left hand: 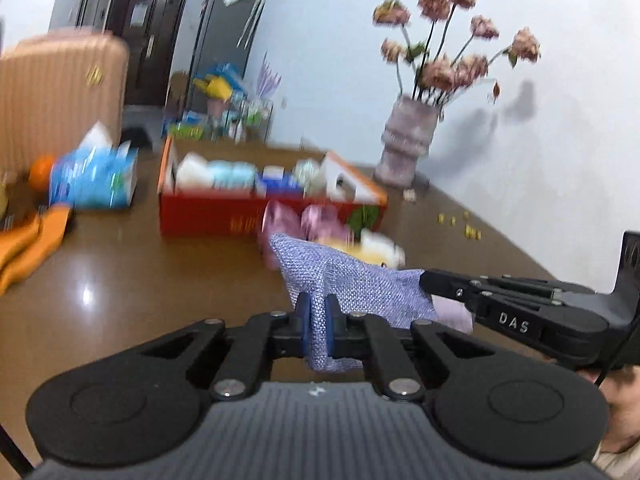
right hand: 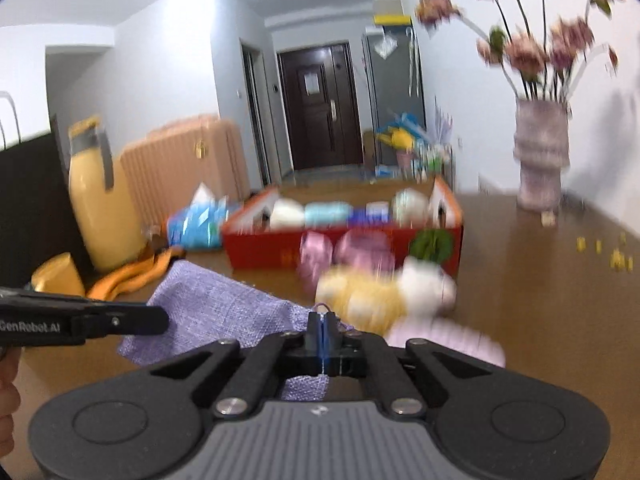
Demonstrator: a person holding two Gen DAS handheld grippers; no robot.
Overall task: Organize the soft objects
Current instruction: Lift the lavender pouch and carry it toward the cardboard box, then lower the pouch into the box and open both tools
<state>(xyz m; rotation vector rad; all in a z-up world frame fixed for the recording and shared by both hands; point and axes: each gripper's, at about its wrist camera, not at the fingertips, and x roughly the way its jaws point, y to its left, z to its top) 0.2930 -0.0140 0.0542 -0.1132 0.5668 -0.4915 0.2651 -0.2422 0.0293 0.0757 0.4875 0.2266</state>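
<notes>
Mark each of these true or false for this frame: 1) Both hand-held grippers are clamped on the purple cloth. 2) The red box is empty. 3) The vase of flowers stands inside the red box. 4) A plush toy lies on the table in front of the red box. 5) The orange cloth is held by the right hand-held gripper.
1) True: the left hand-held gripper and the right hand-held gripper are each shut on the purple cloth.
2) False: the red box holds several blurred white and blue items.
3) False: the vase of flowers stands on the table, beside the box near the wall.
4) True: the plush toy lies there.
5) False: the orange cloth lies untouched on the table.
</notes>
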